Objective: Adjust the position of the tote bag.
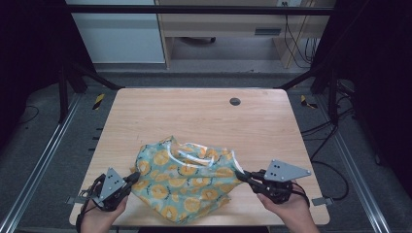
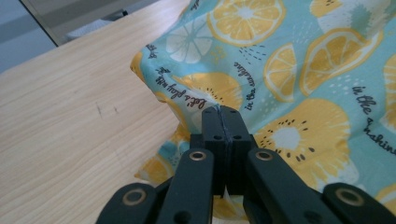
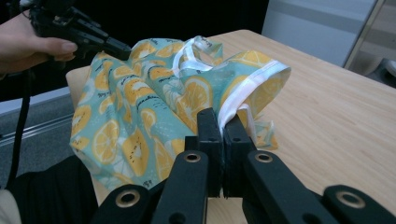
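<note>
A teal cloth (image 1: 187, 182) printed with orange and lemon slices and trimmed in white lies bunched at the table's near edge, partly hanging over it. My left gripper (image 1: 133, 178) pinches the cloth's left edge; in the left gripper view its jaws are closed on a thin fold of the fabric (image 2: 289, 84). My right gripper (image 1: 241, 174) is shut on the right edge, where the white hem (image 3: 243, 95) runs between its jaws. In the right gripper view the other hand with the left gripper (image 3: 119, 49) shows at the cloth's far side.
The light wooden table (image 1: 194, 111) stretches bare beyond the cloth, with a round grey cable grommet (image 1: 235, 101) near its far edge. Dark frame posts and cables stand at both sides, and a desk and cabinet stand behind the table.
</note>
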Demonstrator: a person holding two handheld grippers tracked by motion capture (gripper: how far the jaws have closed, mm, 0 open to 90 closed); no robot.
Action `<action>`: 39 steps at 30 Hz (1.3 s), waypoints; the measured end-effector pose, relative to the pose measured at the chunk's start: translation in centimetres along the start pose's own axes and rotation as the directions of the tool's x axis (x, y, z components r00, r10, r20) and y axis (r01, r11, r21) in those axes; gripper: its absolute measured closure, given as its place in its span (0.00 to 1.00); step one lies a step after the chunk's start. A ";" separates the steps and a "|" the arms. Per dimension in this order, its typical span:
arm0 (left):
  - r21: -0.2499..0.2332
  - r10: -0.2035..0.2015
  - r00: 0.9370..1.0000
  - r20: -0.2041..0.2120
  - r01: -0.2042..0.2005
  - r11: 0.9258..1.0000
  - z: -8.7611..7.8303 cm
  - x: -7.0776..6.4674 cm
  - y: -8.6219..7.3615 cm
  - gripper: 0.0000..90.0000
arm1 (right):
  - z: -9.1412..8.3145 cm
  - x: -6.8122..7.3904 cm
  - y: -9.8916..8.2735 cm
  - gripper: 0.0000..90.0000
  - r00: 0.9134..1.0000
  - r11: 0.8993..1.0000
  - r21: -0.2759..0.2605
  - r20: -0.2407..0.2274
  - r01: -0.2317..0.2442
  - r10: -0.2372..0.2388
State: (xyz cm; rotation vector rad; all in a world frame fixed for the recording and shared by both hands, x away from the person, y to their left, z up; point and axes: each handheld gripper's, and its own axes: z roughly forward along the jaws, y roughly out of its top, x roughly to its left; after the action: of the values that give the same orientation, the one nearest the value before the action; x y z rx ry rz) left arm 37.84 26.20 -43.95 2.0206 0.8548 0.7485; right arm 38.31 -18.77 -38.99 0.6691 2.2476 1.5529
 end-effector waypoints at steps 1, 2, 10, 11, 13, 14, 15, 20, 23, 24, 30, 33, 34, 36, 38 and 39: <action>0.006 0.002 1.000 0.001 -0.002 1.000 0.1 0.0 -0.1 1.00 | 0.0 0.0 -0.2 0.99 1.000 1.000 0.001 -0.005 -0.001 0.001; 0.012 0.005 1.000 0.002 -0.005 1.000 0.1 -0.1 -0.1 1.00 | 0.0 0.1 -0.5 0.99 1.000 1.000 0.005 -0.011 -0.004 0.004; 0.045 0.013 1.000 0.010 -0.013 0.999 0.7 -0.2 -0.5 1.00 | 0.2 0.2 -2.4 0.99 0.999 0.999 0.027 -0.043 -0.018 0.019; 0.049 0.012 1.000 0.012 -0.013 0.999 0.8 -0.2 -0.5 1.00 | 0.3 0.2 -2.7 0.99 0.999 0.999 0.032 -0.045 -0.021 0.023; 0.060 0.014 1.000 0.015 -0.015 0.998 0.9 -0.2 -0.6 1.00 | 0.5 0.1 -3.1 0.99 0.998 0.999 0.041 -0.048 -0.025 0.027; 0.066 0.015 1.000 0.014 -0.016 0.998 1.0 -0.3 -0.6 1.00 | 0.6 0.0 -3.2 0.99 0.998 0.999 0.046 -0.049 -0.028 0.030; 0.075 0.019 1.000 0.016 -0.020 0.997 1.1 -0.2 -0.7 1.00 | 0.8 0.0 -3.4 0.99 0.998 0.998 0.052 -0.051 -0.028 0.031; 0.103 0.025 0.999 0.024 -0.028 0.994 1.6 -0.3 -0.9 1.00 | 1.4 -0.3 -4.3 0.99 0.998 0.995 0.095 -0.052 -0.036 0.041; 0.116 0.026 0.999 0.029 -0.029 0.993 1.9 -0.3 -1.0 1.00 | 1.7 -0.5 -4.7 0.99 0.998 0.992 0.121 -0.049 -0.035 0.041; 0.118 0.024 0.999 0.030 -0.028 0.993 2.0 -0.3 -1.0 1.00 | 1.8 -0.6 -4.8 0.99 0.998 0.992 0.125 -0.047 -0.036 0.042; 0.142 0.023 0.999 0.034 -0.027 0.989 2.7 -0.2 -1.1 1.00 | 2.5 -1.2 -5.2 0.99 0.997 0.987 0.150 -0.042 -0.052 0.059; 0.152 0.019 0.999 0.038 -0.024 0.988 3.0 0.0 -1.1 1.00 | 2.8 -1.4 -5.5 0.99 0.997 0.985 0.166 -0.041 -0.053 0.060; 0.152 0.014 0.999 0.037 -0.020 0.988 3.2 0.0 -1.1 1.00 | 3.0 -1.4 -5.5 0.99 0.997 0.984 0.172 -0.040 -0.056 0.064; 0.159 0.017 0.999 0.035 -0.022 0.987 3.4 0.1 -1.1 1.00 | 3.2 -1.6 -5.7 0.99 0.997 0.982 0.180 -0.041 -0.060 0.068; 0.167 0.017 0.999 0.034 -0.023 0.986 3.6 0.2 -1.1 1.00 | 3.3 -1.6 -5.8 0.99 0.997 0.980 0.188 -0.042 -0.061 0.070; 0.175 0.022 0.999 0.035 -0.027 0.984 3.7 0.3 -1.1 1.00 | 3.4 -1.6 -5.9 0.99 0.997 0.980 0.190 -0.042 -0.060 0.069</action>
State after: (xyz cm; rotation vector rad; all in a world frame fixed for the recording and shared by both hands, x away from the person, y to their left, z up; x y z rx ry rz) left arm 40.39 25.28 -46.66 2.1961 0.9054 0.6720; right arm 40.30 -18.74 -45.66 0.7709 2.4545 1.4098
